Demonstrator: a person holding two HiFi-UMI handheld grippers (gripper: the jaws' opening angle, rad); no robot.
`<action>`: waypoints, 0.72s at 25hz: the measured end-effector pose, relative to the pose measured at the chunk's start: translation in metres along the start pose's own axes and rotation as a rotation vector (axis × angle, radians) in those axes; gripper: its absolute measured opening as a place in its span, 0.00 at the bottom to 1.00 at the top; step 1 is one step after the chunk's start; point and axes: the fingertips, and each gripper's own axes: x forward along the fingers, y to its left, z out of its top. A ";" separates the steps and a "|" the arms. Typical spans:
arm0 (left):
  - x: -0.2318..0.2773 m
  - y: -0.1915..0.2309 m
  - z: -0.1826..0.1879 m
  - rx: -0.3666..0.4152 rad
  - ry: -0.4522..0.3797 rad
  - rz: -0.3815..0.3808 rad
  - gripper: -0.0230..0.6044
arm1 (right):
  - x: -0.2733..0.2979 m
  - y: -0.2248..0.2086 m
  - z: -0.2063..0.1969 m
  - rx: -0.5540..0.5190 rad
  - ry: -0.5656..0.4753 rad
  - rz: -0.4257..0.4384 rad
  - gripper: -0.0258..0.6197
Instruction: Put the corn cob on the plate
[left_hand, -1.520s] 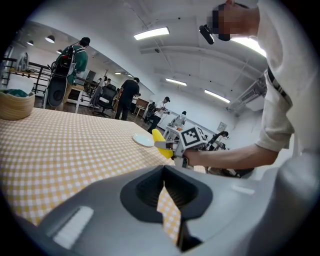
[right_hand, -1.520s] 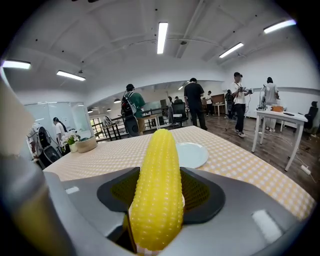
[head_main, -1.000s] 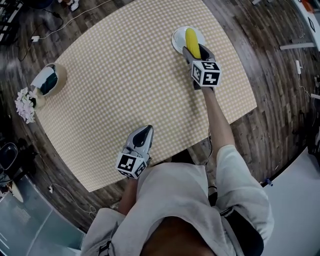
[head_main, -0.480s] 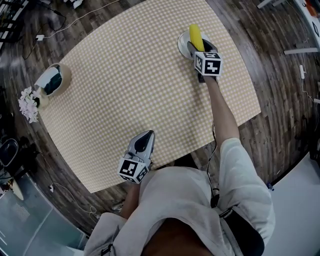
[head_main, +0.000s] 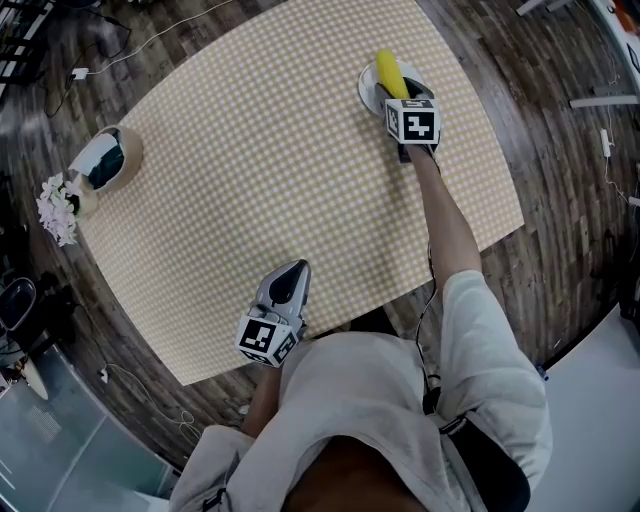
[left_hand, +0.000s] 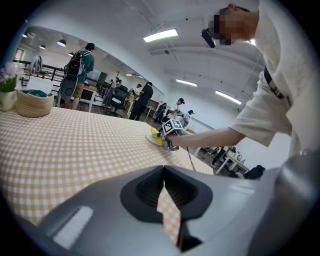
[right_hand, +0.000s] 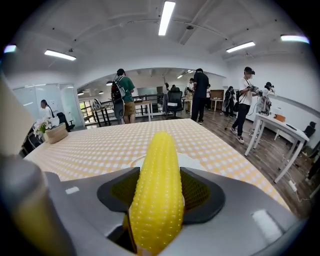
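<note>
Corn cob (head_main: 386, 72): yellow, lying lengthwise along the right gripper (head_main: 398, 100), its free end pointing toward the far edge of the table (head_main: 250, 150). In the right gripper view the cob (right_hand: 159, 185) fills the gap between the two jaws, whose meshed pads press on its flanks. The tongs are thus clenched on the cob, not released.

Plate (head_main: 364, 95): small, white, near the far right corner of the table. The cob sits directly over it, and the plate's rim (right_hand: 196, 161) shows just beneath the cob on either side. Whether the cob already rests on the plate cannot be told from these views.

Change: compared with one second ago, the right gripper has come down and forward a little over the plate. Since half a second ago it has hardly shifted. The grip on the cob looks the same throughout. Judged from this, the carry is over and the lowering is at or near its end. What remains of the task is to open the jaws and leave the cob behind.

Left gripper (head_main: 292, 270): at the near edge of the table, well apart from the plate and unmoved across the frames. Its jaws are together on nothing, with only a sliver of checked cloth showing between them.

Surroundings: a basket (head_main: 105, 160) and a small bunch of flowers (head_main: 55, 210) stand at the left corner, unchanged.
</note>
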 end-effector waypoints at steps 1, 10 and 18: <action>0.000 -0.001 0.001 -0.001 -0.001 -0.001 0.05 | 0.001 0.000 -0.001 -0.009 0.010 -0.002 0.43; -0.001 0.003 0.006 -0.008 -0.020 0.005 0.05 | 0.009 0.000 -0.005 -0.068 0.103 -0.019 0.43; -0.002 0.004 0.007 -0.012 -0.030 0.012 0.05 | 0.009 -0.001 -0.006 -0.068 0.102 -0.019 0.43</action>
